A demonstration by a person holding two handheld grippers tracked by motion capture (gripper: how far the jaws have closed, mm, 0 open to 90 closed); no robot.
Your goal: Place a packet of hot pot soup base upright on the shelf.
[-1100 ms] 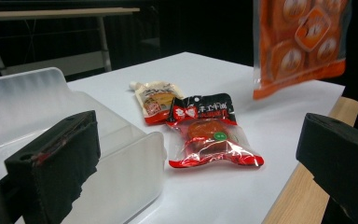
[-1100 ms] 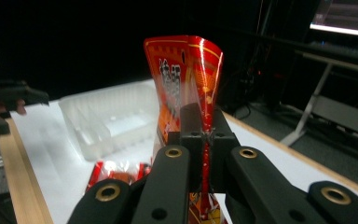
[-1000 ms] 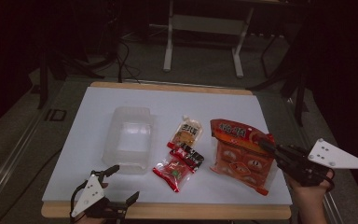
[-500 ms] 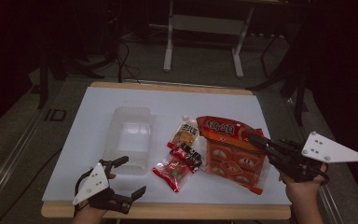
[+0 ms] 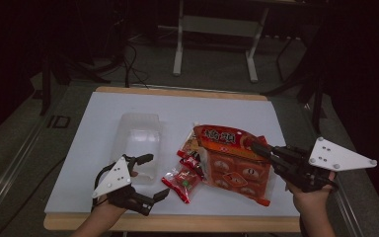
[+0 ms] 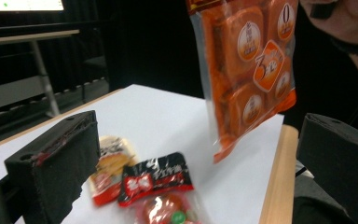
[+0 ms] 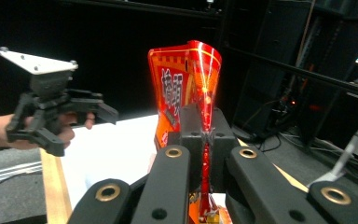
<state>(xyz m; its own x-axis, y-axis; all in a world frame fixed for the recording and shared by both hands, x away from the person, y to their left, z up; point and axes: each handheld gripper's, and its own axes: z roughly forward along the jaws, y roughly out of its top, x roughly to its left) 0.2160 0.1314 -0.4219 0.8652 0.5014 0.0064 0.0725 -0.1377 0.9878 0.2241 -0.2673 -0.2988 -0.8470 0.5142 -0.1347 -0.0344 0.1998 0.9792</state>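
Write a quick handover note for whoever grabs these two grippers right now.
Right gripper: shut on the top edge of the orange snack bag, which hangs lifted off the table.
Left gripper: open, holding nothing, near the table's front edge beside the clear plastic container.
On the table: red candy packet, black-and-red packet, small orange packet.
Done: bag picked up.
Left: probably placing the bag and packets in the container.

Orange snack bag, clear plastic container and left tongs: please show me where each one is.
orange snack bag (image 5: pixel 232 170), high view, on its printed front.
clear plastic container (image 5: pixel 139 139), high view, on its see-through bottom.
left tongs (image 5: pixel 150 177), high view, midway between the fingertips.
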